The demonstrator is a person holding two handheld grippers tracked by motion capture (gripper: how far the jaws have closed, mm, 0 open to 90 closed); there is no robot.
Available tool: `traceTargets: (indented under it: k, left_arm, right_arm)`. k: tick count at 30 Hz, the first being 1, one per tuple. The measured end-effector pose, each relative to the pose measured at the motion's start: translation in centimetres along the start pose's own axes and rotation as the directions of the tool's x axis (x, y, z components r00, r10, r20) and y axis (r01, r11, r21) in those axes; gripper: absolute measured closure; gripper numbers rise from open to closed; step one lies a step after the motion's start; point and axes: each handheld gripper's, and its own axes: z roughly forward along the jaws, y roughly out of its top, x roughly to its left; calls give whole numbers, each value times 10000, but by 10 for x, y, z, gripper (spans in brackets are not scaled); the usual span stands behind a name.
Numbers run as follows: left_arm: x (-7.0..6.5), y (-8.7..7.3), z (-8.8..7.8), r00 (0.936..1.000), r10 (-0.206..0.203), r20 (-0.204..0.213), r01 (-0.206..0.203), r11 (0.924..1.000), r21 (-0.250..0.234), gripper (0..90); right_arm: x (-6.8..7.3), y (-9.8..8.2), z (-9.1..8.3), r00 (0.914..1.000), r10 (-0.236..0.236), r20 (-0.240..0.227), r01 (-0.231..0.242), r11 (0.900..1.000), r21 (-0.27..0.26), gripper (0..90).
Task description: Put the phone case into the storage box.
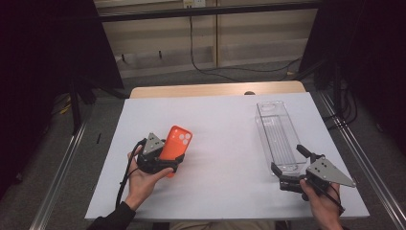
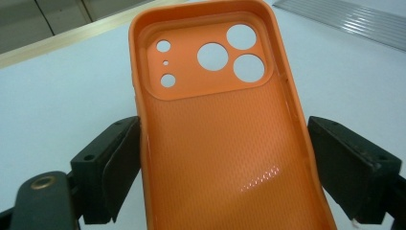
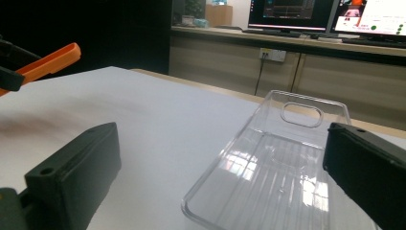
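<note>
Pinching an orange phone case (image 2: pixel 215 143) with the left tool (image 1: pixel 168 164), pads pressed against the two long sides. Gripping low on the case, near its bottom end, so that the camera-hole end sticks out free in front. Holding it lifted off the white worktop (image 1: pixel 220 143), tilted, with the hollow inside turned up towards the left gripper view. Probably keeping it that way to have the open face ready and the whole far end clear for setting down.

Over to the right tool (image 3: pixel 220 143): spread wide, pinching nothing. Parked low at the near end of a clear plastic tray (image 1: pixel 261 129), one pad to each side of that end, neither pressing on it as far as can be judged. Looks like waiting there to steady or take the tray, hence the wide opening to match its width.

Outward from there: lying flat along the right side of the worktop, that tray, long way running away from the person, empty, well apart from the case. Likely the place meant for the case, judging by the matching length.
</note>
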Motion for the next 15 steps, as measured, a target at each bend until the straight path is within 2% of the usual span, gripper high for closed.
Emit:
traceTargets:
  k: [6,9,13,15]
  left_arm:
    - [-11,2,2,9993,259,277,-258,9997,-56,140]
    - [-14,4,2,9988,357,345,-352,9993,-144,141]
    - [-18,8,5,9981,435,433,-424,9988,-261,141]
    - [-20,10,7,9975,544,447,-532,9982,-281,140]
  right_arm:
    - [5,3,4,9998,7,-198,-8,10000,-47,0]
    - [8,7,5,9995,-107,-285,103,9998,-141,0]
    - [11,11,11,9988,72,-479,-79,9999,-143,0]
    - [13,12,15,9986,-17,-521,10,9999,-129,0]
